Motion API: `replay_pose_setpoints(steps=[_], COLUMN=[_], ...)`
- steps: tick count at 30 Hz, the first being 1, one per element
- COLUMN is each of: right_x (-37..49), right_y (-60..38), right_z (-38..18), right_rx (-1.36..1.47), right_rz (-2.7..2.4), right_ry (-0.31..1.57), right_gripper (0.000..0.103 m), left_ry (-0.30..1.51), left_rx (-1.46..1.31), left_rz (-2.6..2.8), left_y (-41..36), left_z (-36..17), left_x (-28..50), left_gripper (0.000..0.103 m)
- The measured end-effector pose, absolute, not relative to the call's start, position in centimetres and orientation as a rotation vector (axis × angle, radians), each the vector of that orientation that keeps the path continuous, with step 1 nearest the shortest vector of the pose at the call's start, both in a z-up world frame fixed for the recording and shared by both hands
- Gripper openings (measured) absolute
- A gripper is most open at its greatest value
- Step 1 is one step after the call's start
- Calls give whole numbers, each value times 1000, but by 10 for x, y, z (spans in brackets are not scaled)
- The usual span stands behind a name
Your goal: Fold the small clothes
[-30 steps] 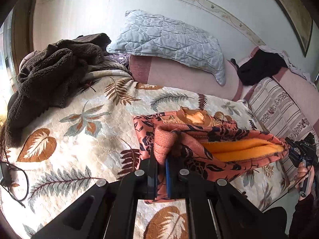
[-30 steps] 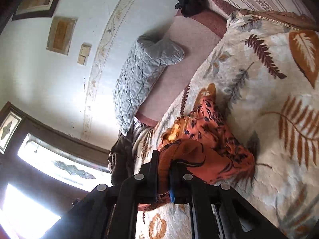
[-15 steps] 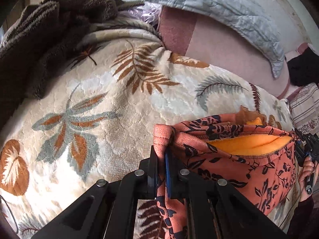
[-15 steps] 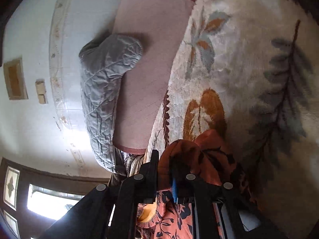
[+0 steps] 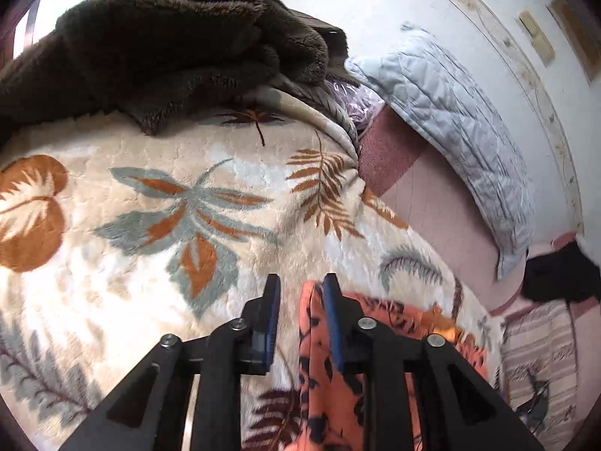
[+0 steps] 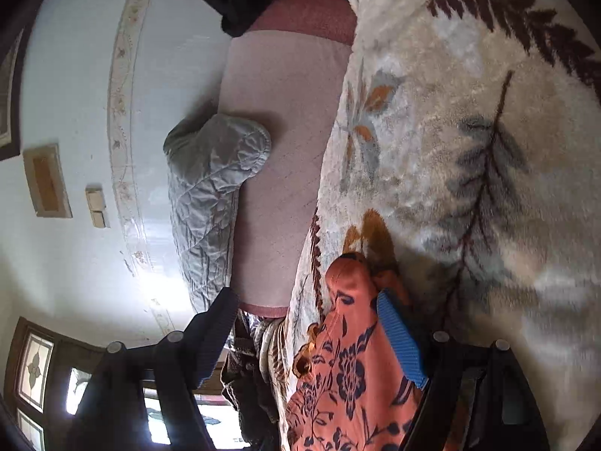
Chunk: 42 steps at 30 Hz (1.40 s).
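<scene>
A small orange garment with dark flower print (image 5: 330, 376) lies on the cream leaf-patterned blanket (image 5: 157, 225). My left gripper (image 5: 300, 289) is open; the garment's edge lies between its jaws, against the right blue pad (image 5: 332, 323). In the right wrist view the same garment (image 6: 349, 360) lies between the jaws of my right gripper (image 6: 304, 297), which is open wide; its blue pad (image 6: 400, 338) rests beside the cloth.
A dark brown fleece heap (image 5: 150, 37) sits at the far left of the bed. A grey quilted pillow (image 5: 462, 127) leans on the wall over a pink sheet (image 5: 432, 195). Black clothing (image 5: 559, 274) and a striped cloth (image 5: 537, 360) lie at right.
Both grippers were shut on the garment's corners and carried it forward over the blanket. Now both have opened and the garment lies released on the blanket.
</scene>
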State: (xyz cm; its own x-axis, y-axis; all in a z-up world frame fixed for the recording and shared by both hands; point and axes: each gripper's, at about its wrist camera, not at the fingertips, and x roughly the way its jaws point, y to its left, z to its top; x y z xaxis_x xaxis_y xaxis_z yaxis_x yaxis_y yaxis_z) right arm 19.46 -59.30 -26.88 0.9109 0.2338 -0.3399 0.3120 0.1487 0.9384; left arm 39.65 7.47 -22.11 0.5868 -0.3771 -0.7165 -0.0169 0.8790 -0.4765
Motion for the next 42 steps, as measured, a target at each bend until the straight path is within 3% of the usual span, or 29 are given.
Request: replay_pose_setpoints(steps=[3,5,6,14,20,25,30,32,34,38,40,41,42], right_x=[171,151,140,84,96,120,122,110,100,85,82,83,84], right_y=[-561,-537,-527,-472,-470,-472,-475,-478,-482,-489,-489,-489,-489], right_z=[-246,-235,-231,-256,-290,-317,-313,-314,-314,-311,-311,-311,-312], right_rx=[1350,1296,1276,1333,1388,1434,1431,1503,1526,1460,1442,1432,1422], right_rz=[-20,6,19,16,-110,-191,-206,-168,-125,-202,-202,-204,-211], right_ry=[505,526,532,661,721,748,713,685,688,770,785,787,788], right_gripper=[79,79,79,79,79,79,79,79,79,79,79,79,79], left_ry=[956,994,1012,1192,1118,1061,1013,995,968,920,969,1006,1039], left_rx=[-377,-378,-390,-536,-732,-724,-717,-685,-651,-596,-588,-606,-633], left_rz=[-254,-282,-297,-377,-354,-369,-372,-366,-364,-369,-345,-339,-339], left_y=[63,57,53,31,42,32,26,26,27,21,17,16,18], left_z=[-214,-219,-224,-267,-290,-292,-288,-283,-277,-266,-274,-280,-287], left_x=[346,310,292,236,257,276,288,289,290,288,289,291,290], left_gripper=[41,58,62,69,74,75,68,42,29,27,37,53,61])
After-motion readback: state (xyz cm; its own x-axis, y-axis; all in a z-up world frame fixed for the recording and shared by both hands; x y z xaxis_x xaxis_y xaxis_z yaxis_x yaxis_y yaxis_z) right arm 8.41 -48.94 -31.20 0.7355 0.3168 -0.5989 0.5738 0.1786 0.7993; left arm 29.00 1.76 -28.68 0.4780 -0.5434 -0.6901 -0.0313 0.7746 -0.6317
